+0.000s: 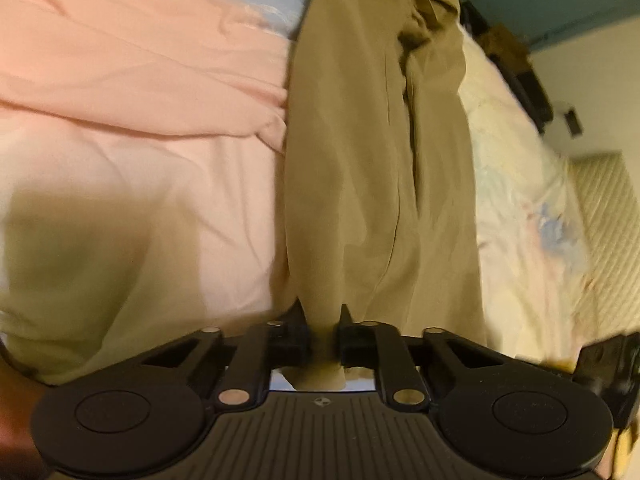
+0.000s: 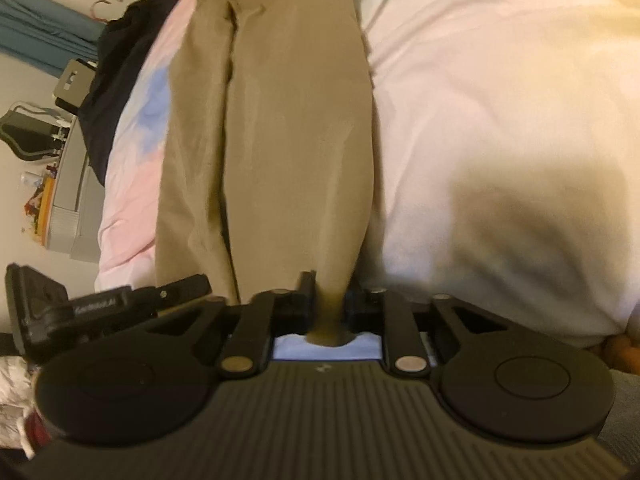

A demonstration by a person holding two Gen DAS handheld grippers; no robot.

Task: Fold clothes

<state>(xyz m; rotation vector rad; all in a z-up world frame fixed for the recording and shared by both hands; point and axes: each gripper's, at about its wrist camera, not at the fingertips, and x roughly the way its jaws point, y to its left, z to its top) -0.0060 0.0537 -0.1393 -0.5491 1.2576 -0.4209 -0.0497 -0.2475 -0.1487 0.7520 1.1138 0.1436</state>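
Pinching khaki trousers (image 1: 372, 152) at the near hem: left gripper (image 1: 323, 320) and right gripper (image 2: 331, 292) both clamped on fabric. Trousers lie lengthwise along the pink-and-white bedspread (image 1: 140, 120), legs side by side.

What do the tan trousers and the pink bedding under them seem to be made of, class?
Tan trousers: thin woven cloth, perhaps cotton twill, matte with a faint sheen; they hang in long soft creases and bunch between the tongs. Pink bedding: soft woven fabric, likely cotton, matte; it lies in shallow rumpled wrinkles.
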